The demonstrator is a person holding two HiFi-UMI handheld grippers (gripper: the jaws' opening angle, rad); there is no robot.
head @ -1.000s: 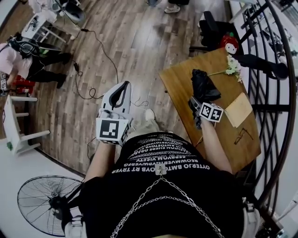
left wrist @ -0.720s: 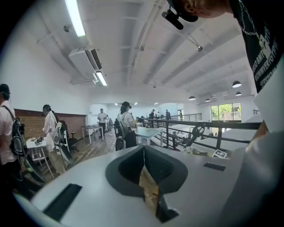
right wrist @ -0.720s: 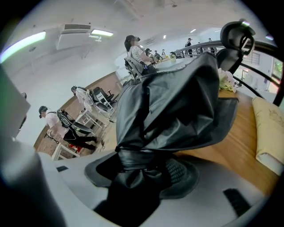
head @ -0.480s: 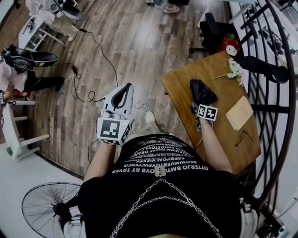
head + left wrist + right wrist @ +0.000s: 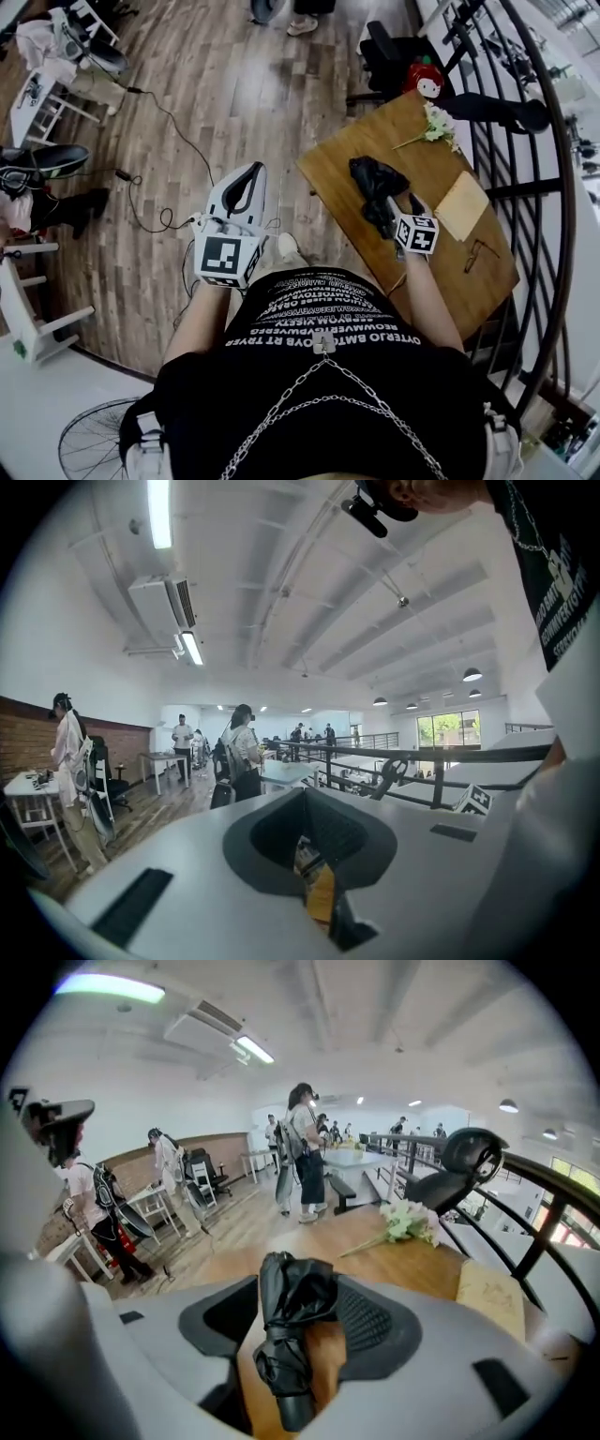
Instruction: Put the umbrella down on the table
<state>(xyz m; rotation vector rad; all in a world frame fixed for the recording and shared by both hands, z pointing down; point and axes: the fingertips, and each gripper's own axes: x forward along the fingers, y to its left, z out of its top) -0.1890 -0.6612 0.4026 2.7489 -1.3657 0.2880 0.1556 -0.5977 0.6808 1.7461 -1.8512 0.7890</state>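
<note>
Your right gripper (image 5: pixel 394 214) has its fingers pinching the folded black fabric umbrella (image 5: pixel 373 190). In the right gripper view the umbrella (image 5: pixel 286 1316) runs lengthwise between the fingers, with its bunched canopy at the far end and its strapped part nearer the camera. It sits over the near-left part of the brown wooden surface (image 5: pixel 427 272), close to the edge that faces the wood-plank floor (image 5: pixel 206 103). The views do not show whether it already rests on the wood or hangs just above it.

Further along the surface, a small bunch of pale flowers with a green stem (image 5: pixel 431 127) lies well beyond the umbrella. A tan paper sheet (image 5: pixel 461 204) lies to its right, near the black metal railing (image 5: pixel 553 187). A red and white toy figure (image 5: pixel 427 80) stands at the far corner.

Your left gripper (image 5: pixel 249 174) hangs over the floor, well apart from the surface. Its fingers are pressed together with nothing between them.
</note>
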